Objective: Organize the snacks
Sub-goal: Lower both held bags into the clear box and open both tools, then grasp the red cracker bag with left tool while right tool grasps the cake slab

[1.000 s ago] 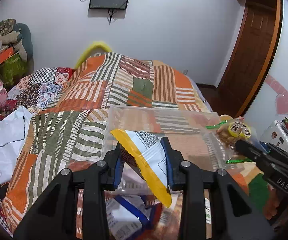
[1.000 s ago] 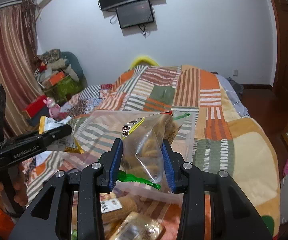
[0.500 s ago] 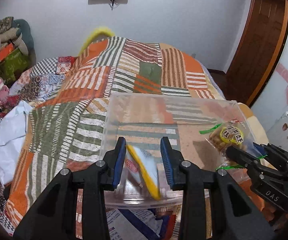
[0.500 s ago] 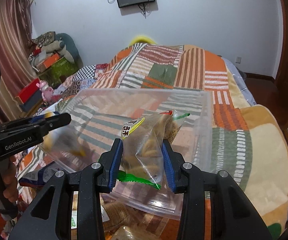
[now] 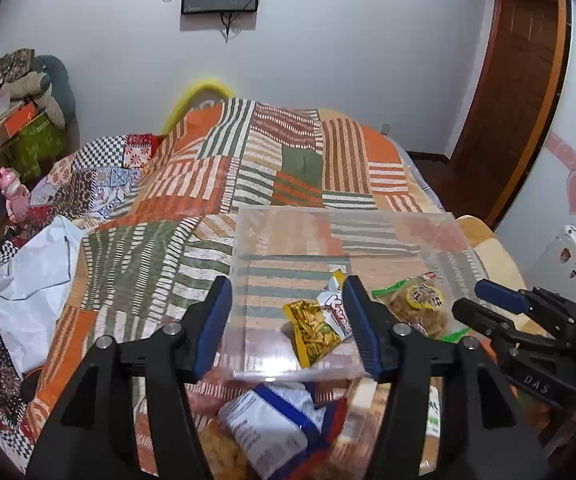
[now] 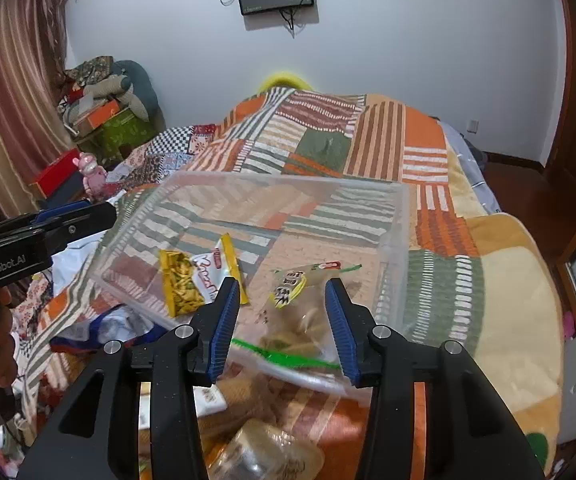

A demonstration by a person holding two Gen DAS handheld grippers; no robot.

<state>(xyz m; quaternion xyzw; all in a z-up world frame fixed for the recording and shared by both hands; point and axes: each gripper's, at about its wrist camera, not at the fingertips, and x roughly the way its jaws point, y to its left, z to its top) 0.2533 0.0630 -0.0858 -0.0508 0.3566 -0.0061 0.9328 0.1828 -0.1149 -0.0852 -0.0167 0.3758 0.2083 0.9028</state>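
Both grippers, left (image 5: 288, 322) and right (image 6: 280, 326), fingers apart and empty, yellow snack packet (image 6: 192, 280) and clear biscuit bag (image 6: 303, 304) lying in the clear bin (image 6: 401, 216) on the bed (image 6: 507, 280); best lifted straight clear before reaching for the loose snacks (image 5: 264, 428) nearer.

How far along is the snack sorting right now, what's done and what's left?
Done: the yellow-and-white snack packet and the clear bag of biscuits with a green seal lie in the clear plastic bin.

In hand: nothing; the left gripper and right gripper are both open.

Left: the blue-and-white packet and other wrapped snacks sit on the bed outside the bin.
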